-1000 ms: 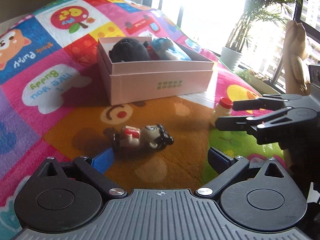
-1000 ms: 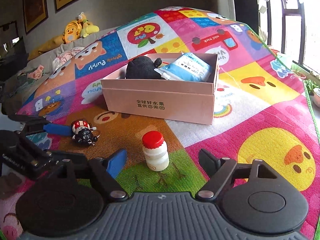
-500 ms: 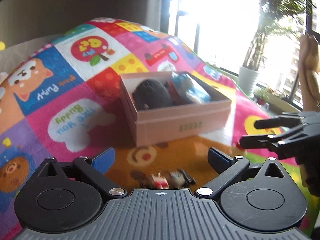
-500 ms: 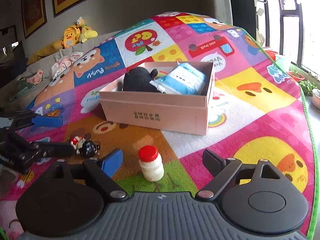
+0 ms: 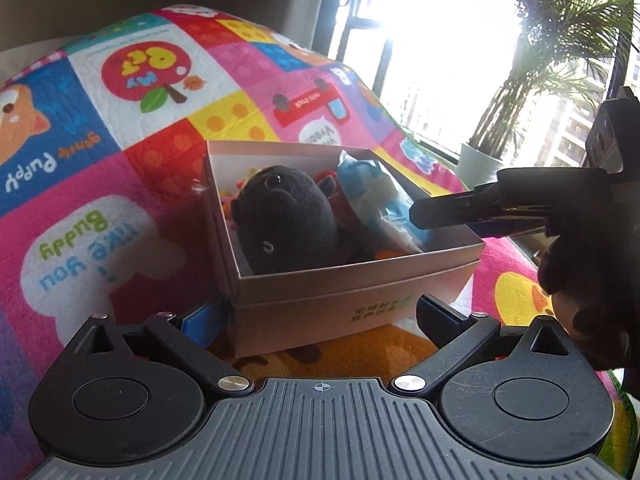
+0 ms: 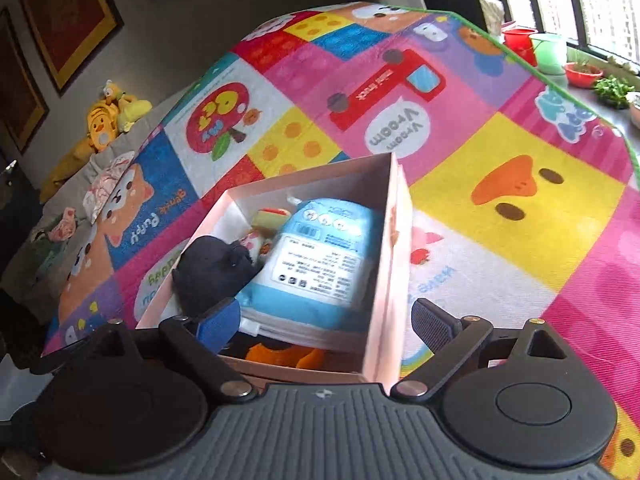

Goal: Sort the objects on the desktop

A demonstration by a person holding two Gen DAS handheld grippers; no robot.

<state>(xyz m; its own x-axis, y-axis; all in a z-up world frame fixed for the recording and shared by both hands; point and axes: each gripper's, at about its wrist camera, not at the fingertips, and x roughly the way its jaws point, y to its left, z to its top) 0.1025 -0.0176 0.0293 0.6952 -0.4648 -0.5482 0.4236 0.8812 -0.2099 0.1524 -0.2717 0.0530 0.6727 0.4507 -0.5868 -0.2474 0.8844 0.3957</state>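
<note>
Just ahead of both tongs sits the pink box (image 5: 352, 280), holding a black plush toy (image 5: 286, 224) and a blue pouch (image 6: 320, 256). Right tongs (image 6: 324, 316), jaws having just been opening, hang wide and empty over its near corner; left tongs (image 5: 320, 316) gape empty before its front wall. Best withdraw upward, clear of the rim.

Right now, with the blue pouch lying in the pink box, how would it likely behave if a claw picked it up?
The blue pouch looks soft and puffy, so it would probably sag rather than stay stiff. Its glossy printed skin may be slippery. It leans on the black plush toy, which might shift as it lifts.
</note>
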